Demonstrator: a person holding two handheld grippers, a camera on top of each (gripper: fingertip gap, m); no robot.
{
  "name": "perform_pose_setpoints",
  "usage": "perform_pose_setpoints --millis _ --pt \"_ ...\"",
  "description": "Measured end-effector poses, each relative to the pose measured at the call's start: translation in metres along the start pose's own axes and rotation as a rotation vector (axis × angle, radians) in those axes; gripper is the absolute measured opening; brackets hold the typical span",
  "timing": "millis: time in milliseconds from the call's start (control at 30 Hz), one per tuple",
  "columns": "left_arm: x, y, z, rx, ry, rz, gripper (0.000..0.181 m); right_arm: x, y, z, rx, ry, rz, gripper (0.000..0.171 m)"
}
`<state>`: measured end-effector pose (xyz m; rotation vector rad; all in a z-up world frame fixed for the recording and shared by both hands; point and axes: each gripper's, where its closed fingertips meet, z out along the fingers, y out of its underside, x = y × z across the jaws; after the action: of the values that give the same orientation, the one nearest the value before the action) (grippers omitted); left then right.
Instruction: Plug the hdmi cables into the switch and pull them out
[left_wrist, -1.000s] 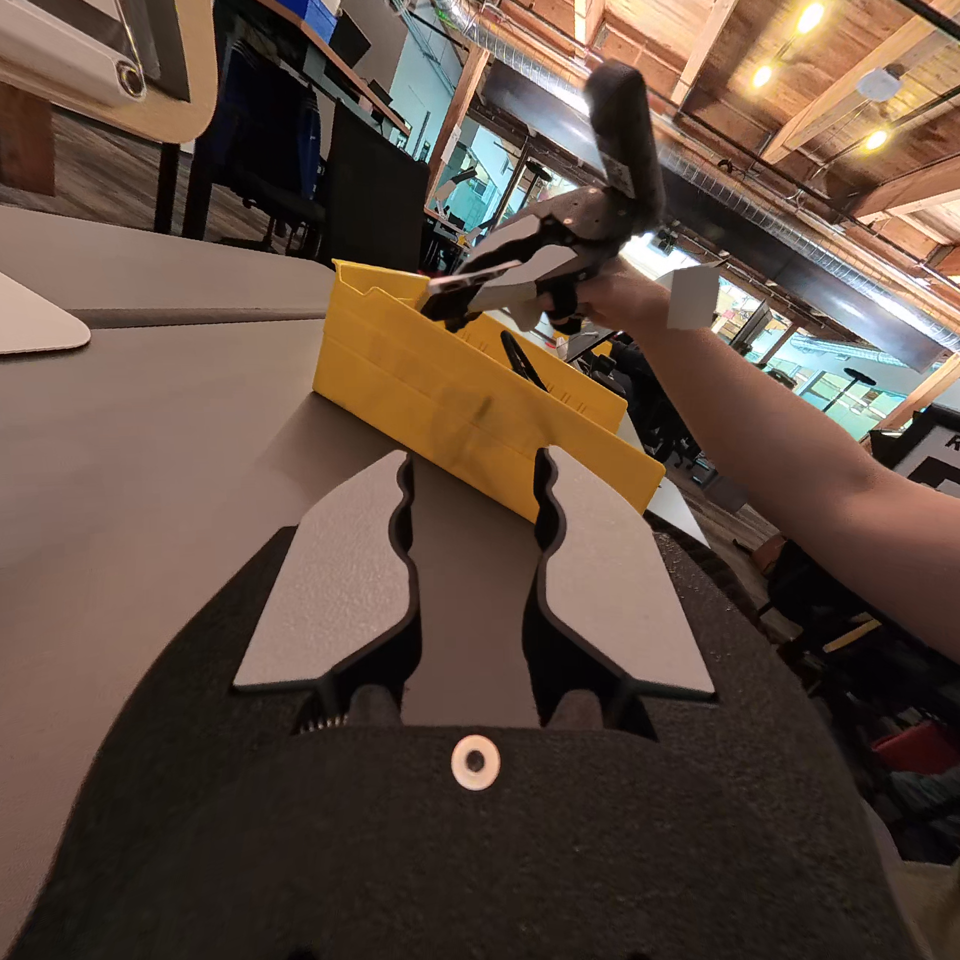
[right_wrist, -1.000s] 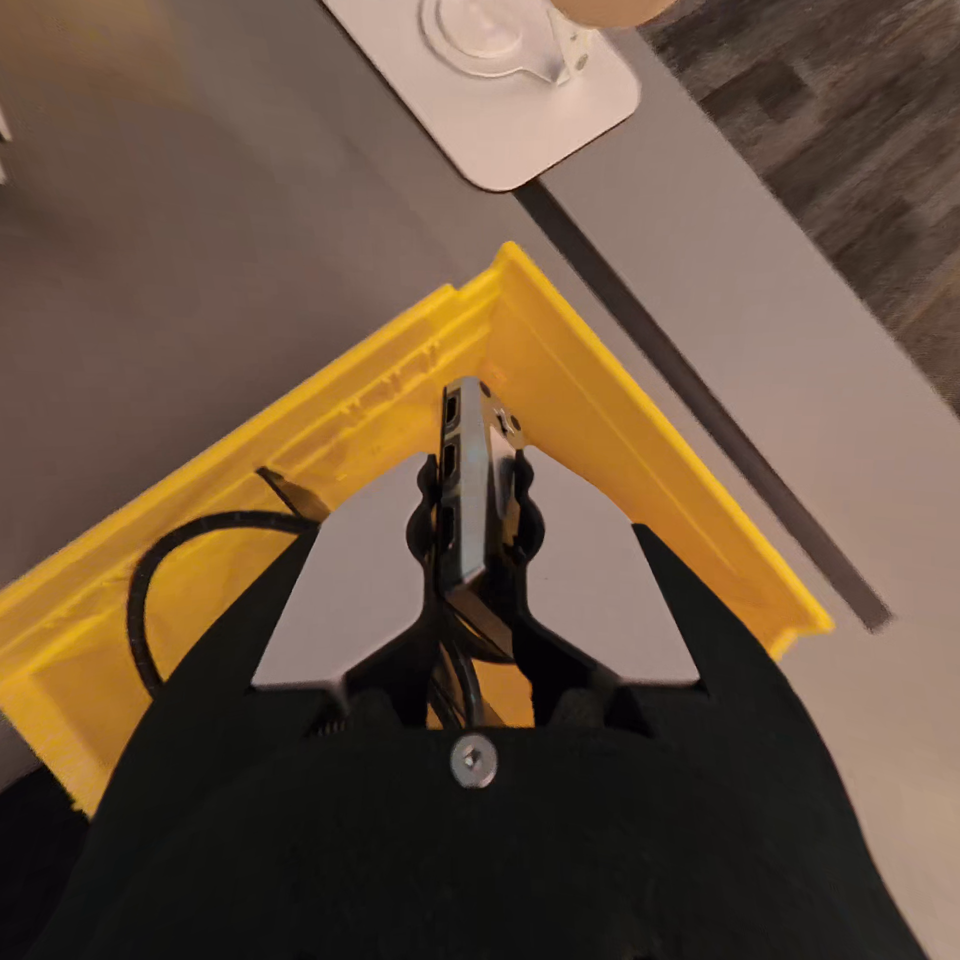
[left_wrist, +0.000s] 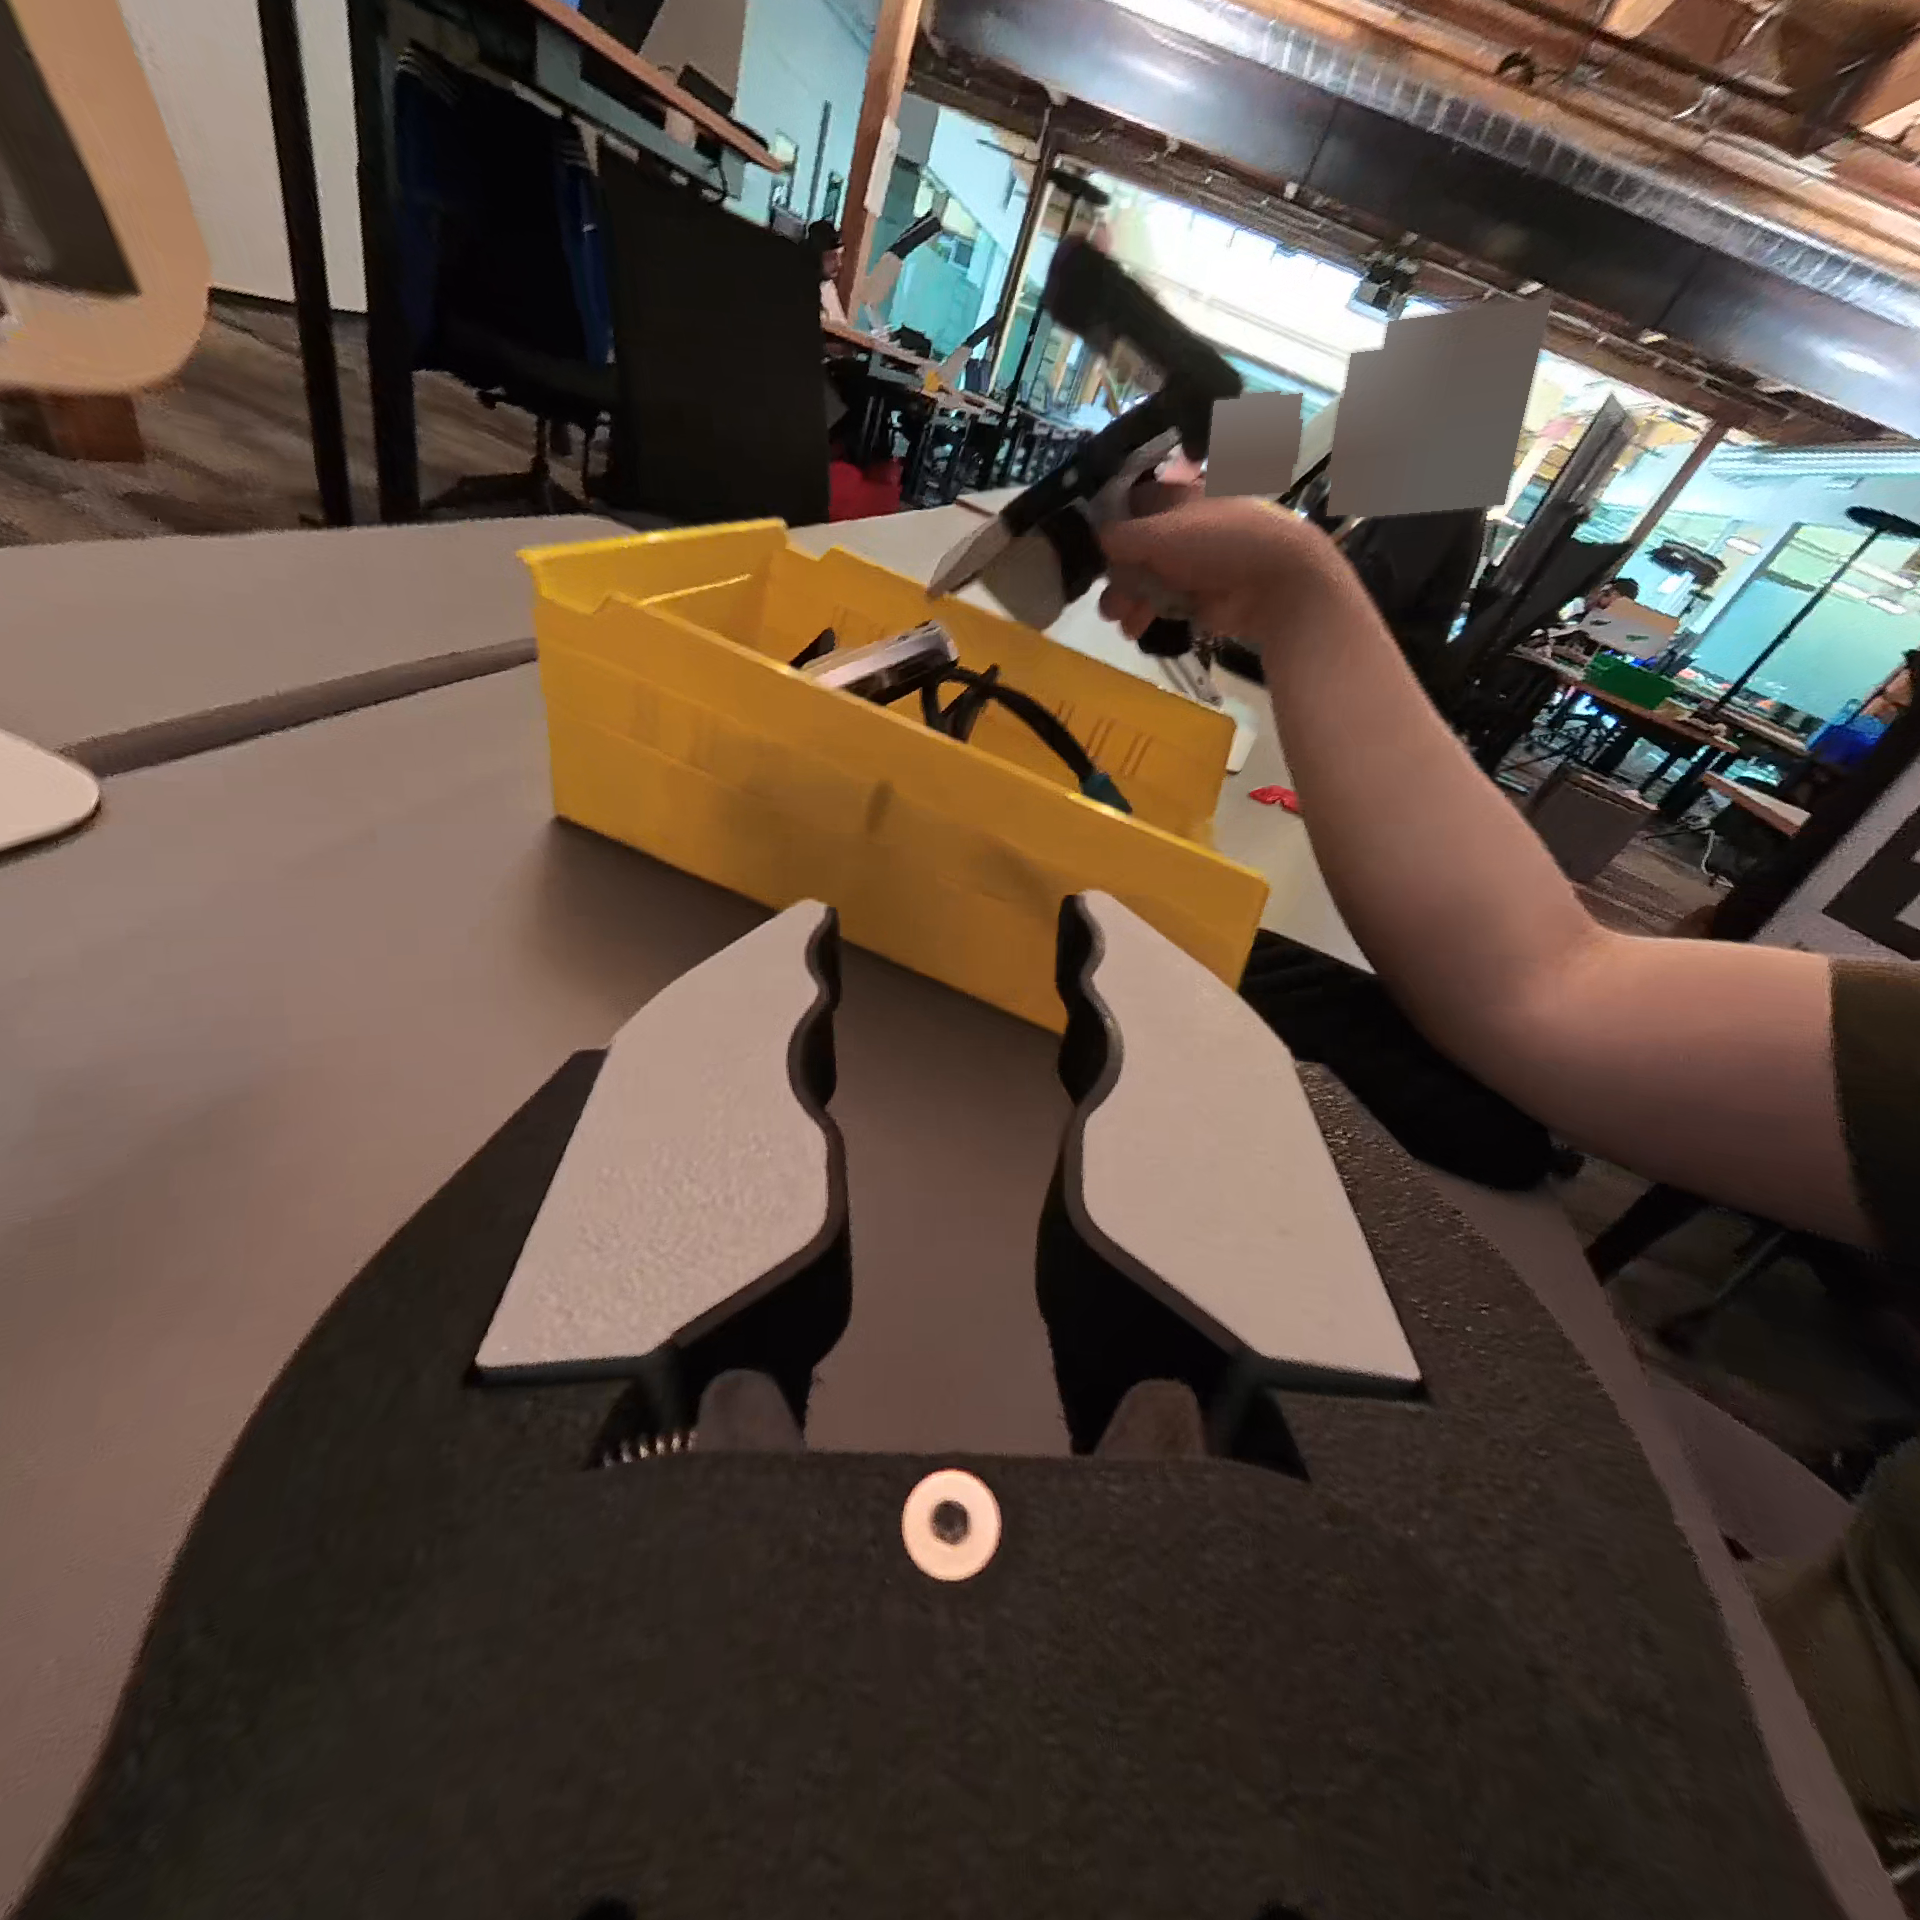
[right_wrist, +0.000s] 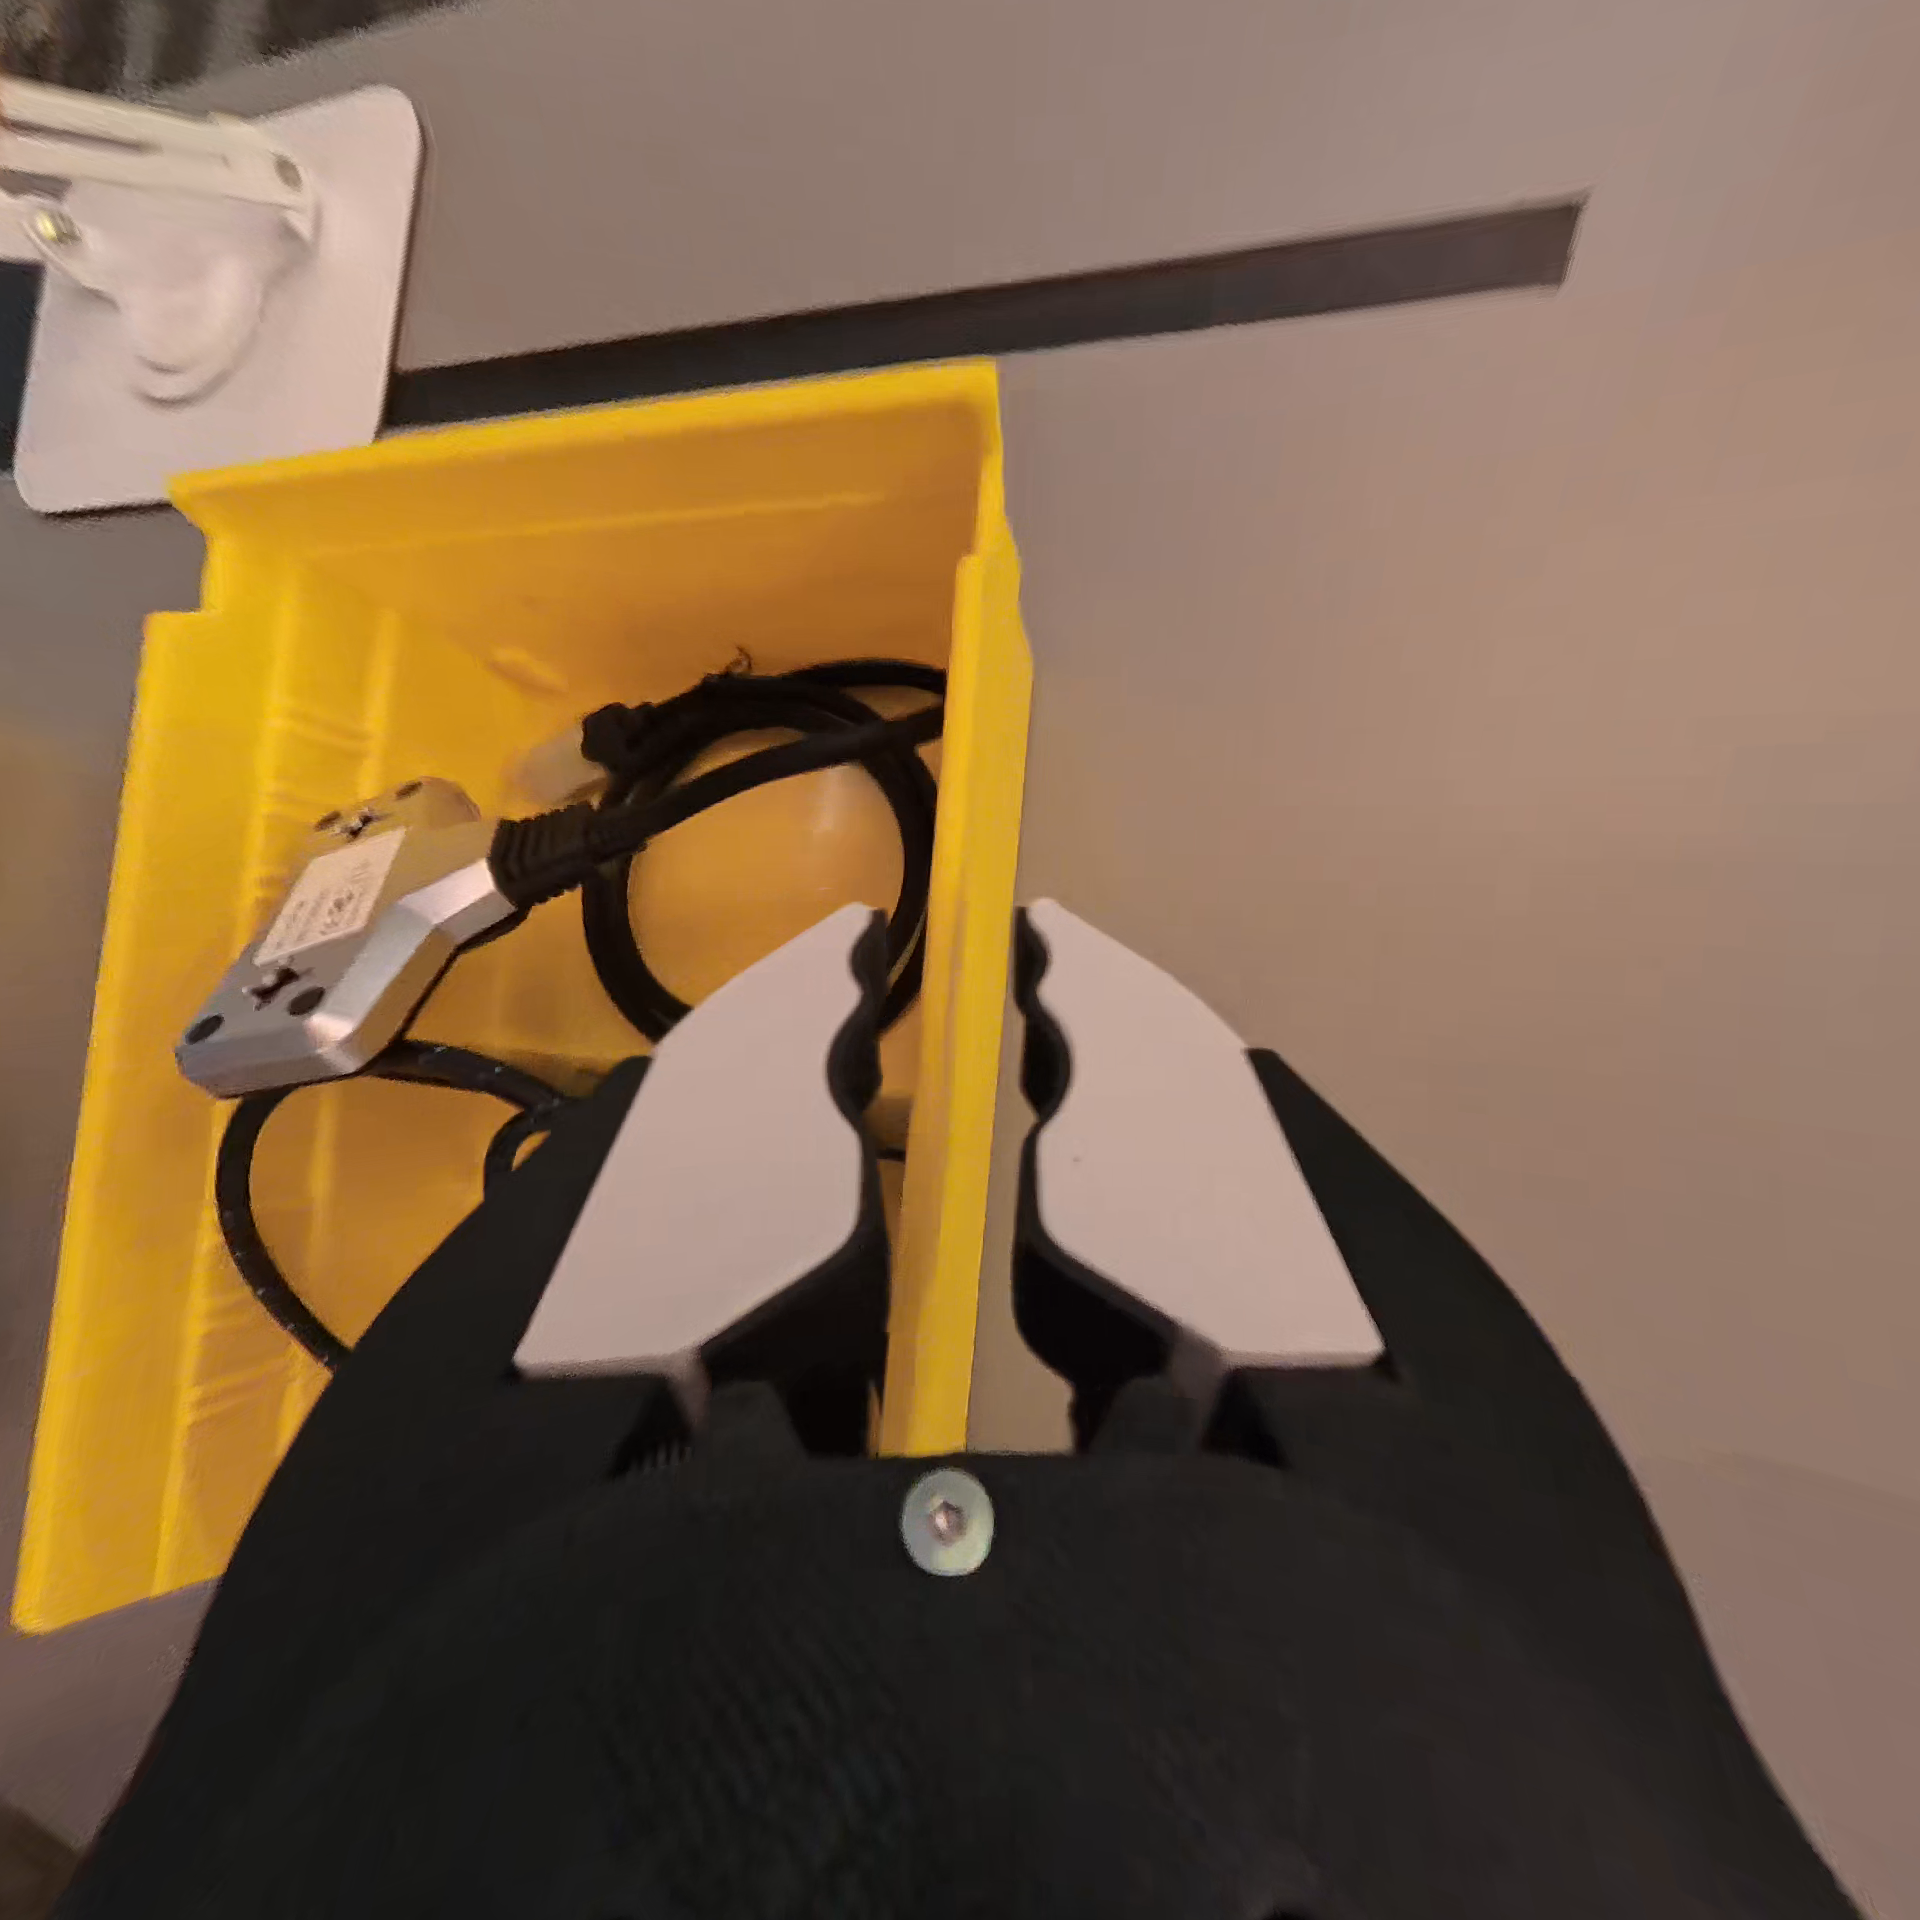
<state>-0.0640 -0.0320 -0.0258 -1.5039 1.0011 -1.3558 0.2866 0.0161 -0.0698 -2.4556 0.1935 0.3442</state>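
We see the switch (right_wrist: 343, 935) lying tilted inside the yellow bin (right_wrist: 582, 520), its own black cable (right_wrist: 727, 769) coiled beside it. Our right gripper (right_wrist: 940, 935) hovers above the bin's right wall, jaws parted and holding nothing; our left gripper (left_wrist: 940, 925) waits low over the surface (left_wrist: 260, 935), near the bin's near wall, jaws also apart and empty. We judge the task to be at its close, with nothing plugged into the ports that we can see. To finish well, we should lift the right gripper straight up, clear of the wall, so the bin is not nudged or the coil snagged.
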Motion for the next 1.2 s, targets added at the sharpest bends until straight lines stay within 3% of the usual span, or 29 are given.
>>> perform_pose_setpoints --millis 67,233,333,433,533,633,833,900,1000,1200 --pt "0.009 -0.014 -0.004 0.013 -0.009 0.024 0.039 -0.002 0.014 0.007 -0.082 -0.039 0.033 0.010" --pt "0.024 -0.056 -0.040 0.075 -0.060 0.016 0.037 0.012 0.018 0.000 -0.092 -0.012 0.132 0.010" --pt "0.027 -0.087 -0.084 0.135 -0.134 0.015 0.037 0.027 0.021 -0.008 -0.072 0.015 0.188 0.009" --pt "0.012 -0.108 -0.150 0.140 -0.356 0.061 0.037 0.029 0.022 -0.009 -0.060 -0.037 0.175 0.012" --pt "-0.019 -0.099 -0.233 0.023 -0.690 0.028 0.039 0.029 0.020 -0.006 -0.061 -0.066 0.147 0.012" --pt "-0.028 -0.058 -0.277 -0.106 -0.822 -0.085 0.036 0.028 0.017 -0.002 -0.056 -0.072 0.120 0.012" --pt "-0.035 0.029 -0.268 -0.336 -0.884 -0.132 0.031 0.022 0.015 -0.004 -0.029 -0.102 0.104 0.018" --pt "-0.041 0.044 -0.264 -0.389 -0.926 -0.117 0.040 0.020 0.010 -0.011 0.013 -0.120 0.114 0.019" --pt "-0.050 0.058 -0.249 -0.439 -0.940 -0.120 0.030 0.019 0.004 -0.020 0.055 -0.128 0.116 0.018" --pt "-0.057 0.059 -0.227 -0.548 -0.962 -0.018 0.032 0.017 0.009 -0.020 0.029 -0.127 0.103 0.018"
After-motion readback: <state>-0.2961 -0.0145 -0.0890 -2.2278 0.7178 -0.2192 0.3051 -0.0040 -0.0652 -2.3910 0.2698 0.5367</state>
